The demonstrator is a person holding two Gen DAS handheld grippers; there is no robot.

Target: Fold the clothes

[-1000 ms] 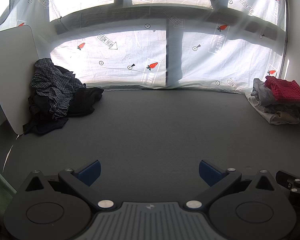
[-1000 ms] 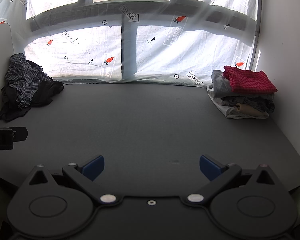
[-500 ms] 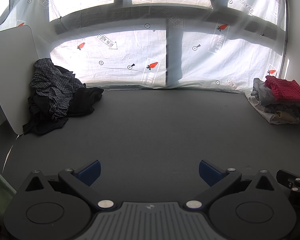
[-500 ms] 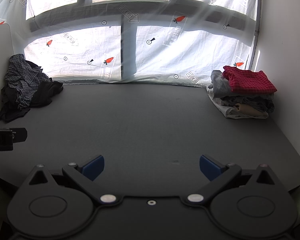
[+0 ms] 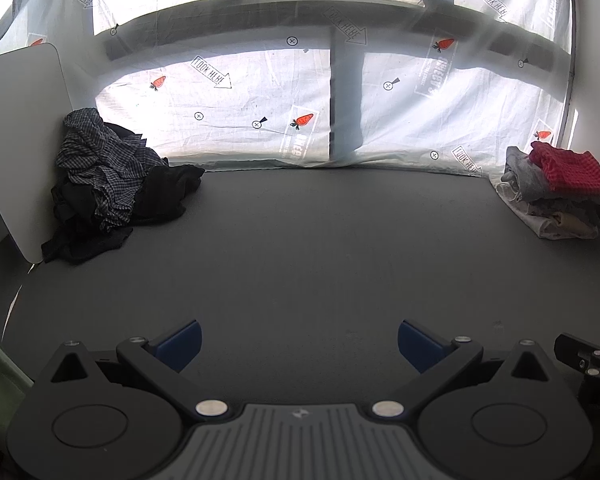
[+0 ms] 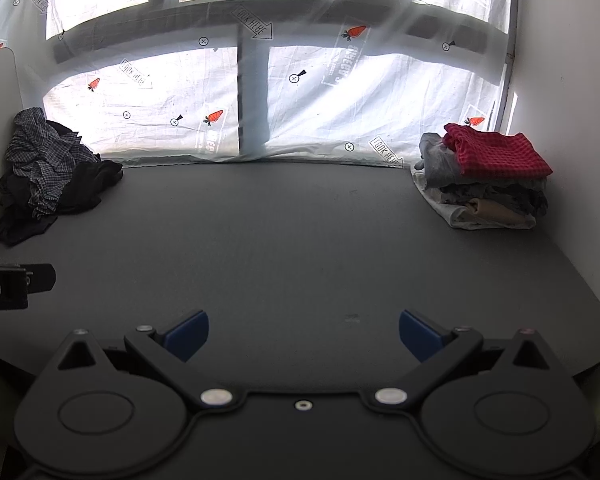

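A heap of unfolded clothes [image 5: 108, 184], a checked shirt over black garments, lies at the far left of the dark table [image 5: 300, 240]; it also shows in the right wrist view [image 6: 52, 176]. A stack of folded clothes [image 5: 556, 192] with a red checked piece on top sits at the far right, and shows in the right wrist view [image 6: 488, 176] too. My left gripper [image 5: 299, 344] is open and empty above the table's near edge. My right gripper [image 6: 303, 336] is open and empty, likewise near the front edge.
A white board [image 5: 16, 140] stands behind the heap at the left. A translucent printed sheet [image 5: 300, 100] hangs along the back. A white wall [image 6: 572, 80] closes the right side. The other gripper's body shows at the frame edge [image 6: 8, 286].
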